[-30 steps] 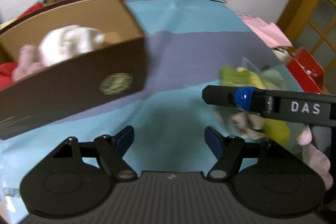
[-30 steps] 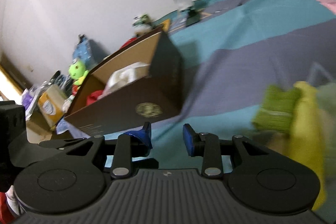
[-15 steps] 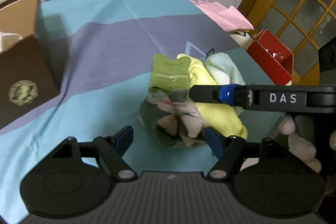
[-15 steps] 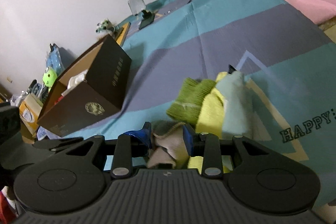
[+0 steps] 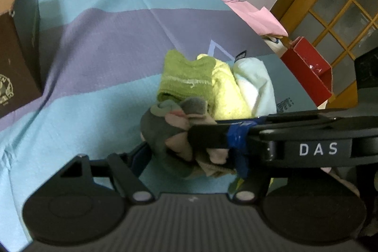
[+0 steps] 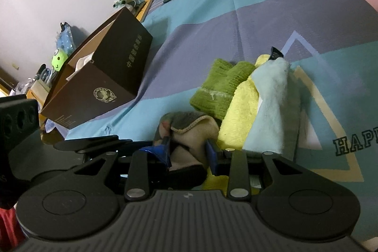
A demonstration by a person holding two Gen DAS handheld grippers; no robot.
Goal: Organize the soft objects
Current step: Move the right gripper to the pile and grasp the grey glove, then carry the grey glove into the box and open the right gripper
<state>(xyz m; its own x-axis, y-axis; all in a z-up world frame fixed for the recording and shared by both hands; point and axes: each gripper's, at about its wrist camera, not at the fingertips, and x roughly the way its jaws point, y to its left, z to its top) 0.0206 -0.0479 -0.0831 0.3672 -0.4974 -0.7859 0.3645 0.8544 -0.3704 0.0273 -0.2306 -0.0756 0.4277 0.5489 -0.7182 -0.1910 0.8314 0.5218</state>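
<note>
The left gripper (image 5: pixel 189 162) is matte black, with a ribbed housing, two round discs, silver pivot screws and blue-padded fingers. The right gripper (image 6: pixel 187 154) is built alike, its fingertips (image 6: pixel 212 152) wrapped in blue tape. Its side bears white "DAS" lettering.

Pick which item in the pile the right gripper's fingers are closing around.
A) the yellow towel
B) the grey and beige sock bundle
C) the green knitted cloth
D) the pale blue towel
B: in the right wrist view the right gripper has its blue-tipped fingers on either side of the grey and beige sock bundle, while the other cloths lie beyond it.
</note>
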